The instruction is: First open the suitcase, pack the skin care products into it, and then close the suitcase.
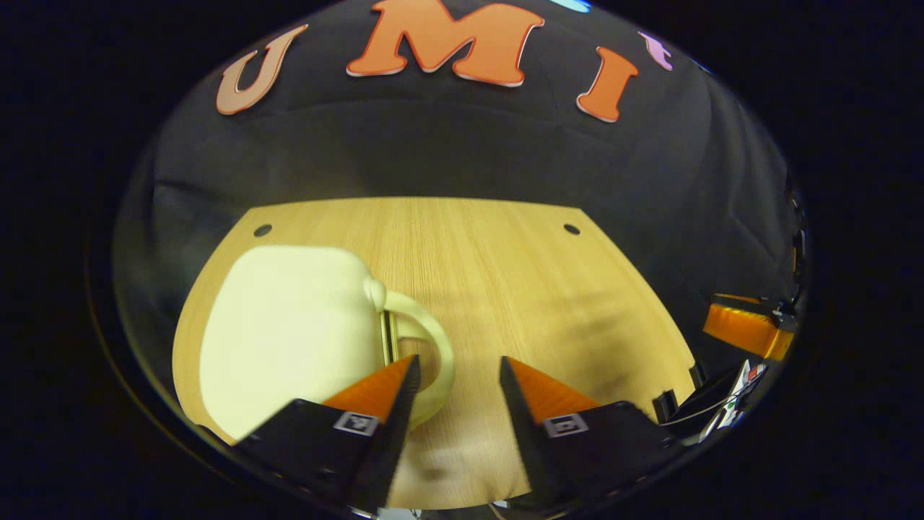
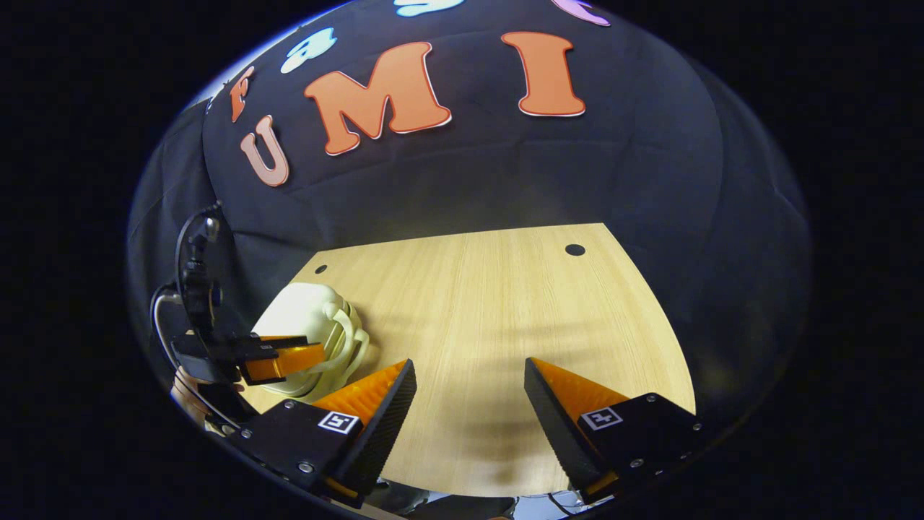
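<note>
Left gripper view: the closed suitcase (image 1: pixel 289 332) lies on the bench (image 1: pixel 520 289), its handle (image 1: pixel 426 347) facing the left gripper (image 1: pixel 456 383), fingers wide, probably to open it. The right gripper (image 2: pixel 469 393) waits wide apart.

Desk w/ one pale case on it

Light wood-grain desk (image 1: pixel 505 289), two small dark round holes near far edge, one each side. Cream hard-shell suitcase (image 1: pixel 289 332) lies flat on left part, lid shut, looped handle facing desk middle. Rest of top is bare wood w/ soft shadows near front.
</note>
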Motion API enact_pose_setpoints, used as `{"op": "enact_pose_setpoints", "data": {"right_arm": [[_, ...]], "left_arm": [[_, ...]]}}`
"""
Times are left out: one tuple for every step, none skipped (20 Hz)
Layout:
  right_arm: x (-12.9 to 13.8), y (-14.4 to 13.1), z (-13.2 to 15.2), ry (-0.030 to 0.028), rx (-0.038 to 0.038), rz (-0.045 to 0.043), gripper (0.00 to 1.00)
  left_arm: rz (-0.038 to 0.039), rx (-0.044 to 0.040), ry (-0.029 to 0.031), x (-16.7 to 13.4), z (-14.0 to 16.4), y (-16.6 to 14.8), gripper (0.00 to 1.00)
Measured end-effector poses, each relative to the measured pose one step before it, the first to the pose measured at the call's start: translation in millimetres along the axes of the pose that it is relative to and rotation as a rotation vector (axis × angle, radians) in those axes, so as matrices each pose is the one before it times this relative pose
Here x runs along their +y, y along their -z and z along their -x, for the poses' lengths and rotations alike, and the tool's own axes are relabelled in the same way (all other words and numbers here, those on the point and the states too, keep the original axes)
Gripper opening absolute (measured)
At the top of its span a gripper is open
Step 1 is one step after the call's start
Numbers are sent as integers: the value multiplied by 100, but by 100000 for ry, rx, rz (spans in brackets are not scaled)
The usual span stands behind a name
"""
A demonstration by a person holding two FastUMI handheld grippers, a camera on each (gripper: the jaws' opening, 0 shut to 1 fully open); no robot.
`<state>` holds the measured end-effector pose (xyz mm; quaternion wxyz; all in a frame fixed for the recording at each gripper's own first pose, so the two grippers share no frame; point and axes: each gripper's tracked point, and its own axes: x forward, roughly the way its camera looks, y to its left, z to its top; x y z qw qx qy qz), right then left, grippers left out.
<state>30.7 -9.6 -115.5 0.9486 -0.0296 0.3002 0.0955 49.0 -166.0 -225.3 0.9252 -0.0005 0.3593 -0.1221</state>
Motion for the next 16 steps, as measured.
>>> {"op": "enact_pose_setpoints", "data": {"right_arm": [[574,-287,89,-425,-1095,-547,96],[491,-396,83,-148,-1337,-562,96],[386,-463,14,498,-2151,-394,96],[257,-556,185,801,-2617,-210,96],[200,-640,146,1027,-2785,-87,96],[109,-712,134,1407,-3061,-9,96],[4,-569,118,1684,-2873,46,96],[-72,-560,155,1607,-2657,-129,96],[83,-328,200,1332,-2430,-332,96],[-32,-314,436,1606,-2642,-359,96],[42,-428,287,1045,-2826,400,96],[214,-537,205,961,-3049,914,96],[117,-490,218,1079,-2880,1356,96],[105,-565,238,900,-2769,1607,96],[234,-472,179,490,-2228,1502,96],[344,-273,150,-278,-1472,1391,95]], "left_arm": [[-1205,-4424,-646,-425,917,-1306,77],[-1056,-4026,244,-283,655,-1583,100],[-615,-4584,-975,41,995,-1501,99],[-815,-7103,-3626,994,616,-2495,97],[-2033,-8978,-4418,1337,511,-2762,97],[-2637,-6318,-3459,900,242,-2170,99],[-1955,-4205,-2011,520,269,-1473,98],[-592,-2071,425,421,309,-1089,98],[1140,-544,1114,-53,348,244,99],[2471,-839,253,320,388,-548,98],[1964,-1925,-931,619,310,-909,98],[852,-3035,-1386,835,168,-988,99],[205,-2591,-811,611,78,-1255,98],[193,-1239,62,530,184,-840,98],[540,-599,189,727,-63,-343,98],[713,-854,-28,553,18,-589,98]]}}
